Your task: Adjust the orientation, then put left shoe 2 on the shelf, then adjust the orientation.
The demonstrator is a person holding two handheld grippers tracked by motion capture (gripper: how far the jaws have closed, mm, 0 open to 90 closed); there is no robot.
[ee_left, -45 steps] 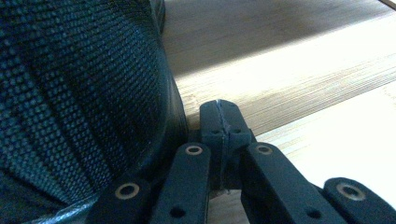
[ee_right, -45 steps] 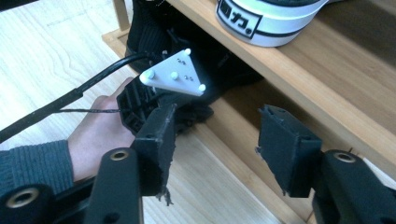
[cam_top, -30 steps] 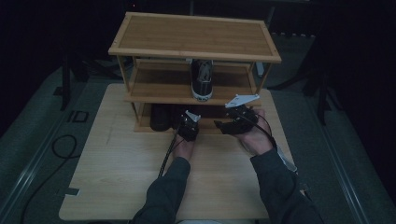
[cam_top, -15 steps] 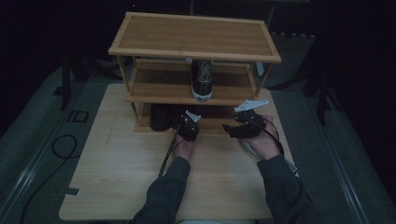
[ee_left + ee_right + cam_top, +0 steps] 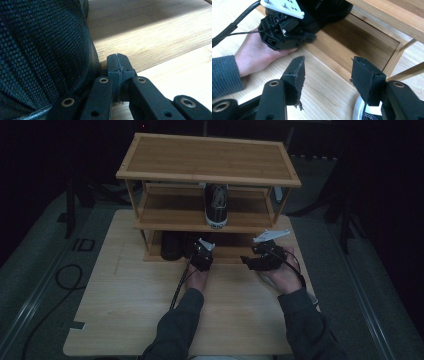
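Black shoe (image 5: 42, 57): I see it on the rack's (image 5: 210, 175) bottom shelf, touching my left gripper.
Left gripper (image 5: 117, 65): jaws pressed together, pinching nothing.
Right gripper (image 5: 327, 75): jaws spread, just closing a little, nothing between them, above the table (image 5: 125, 310).

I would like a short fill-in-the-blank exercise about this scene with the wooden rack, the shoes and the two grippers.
1. The black-and-white shoe stands on the ______ shelf of the wooden rack.
2. The jaws of the left gripper are ______, beside the black mesh shoe.
3. The jaws of the right gripper stand apart and hold ______.
4. The black mesh shoe lies on the ______ shelf.

Missing words: middle; shut; nothing; bottom
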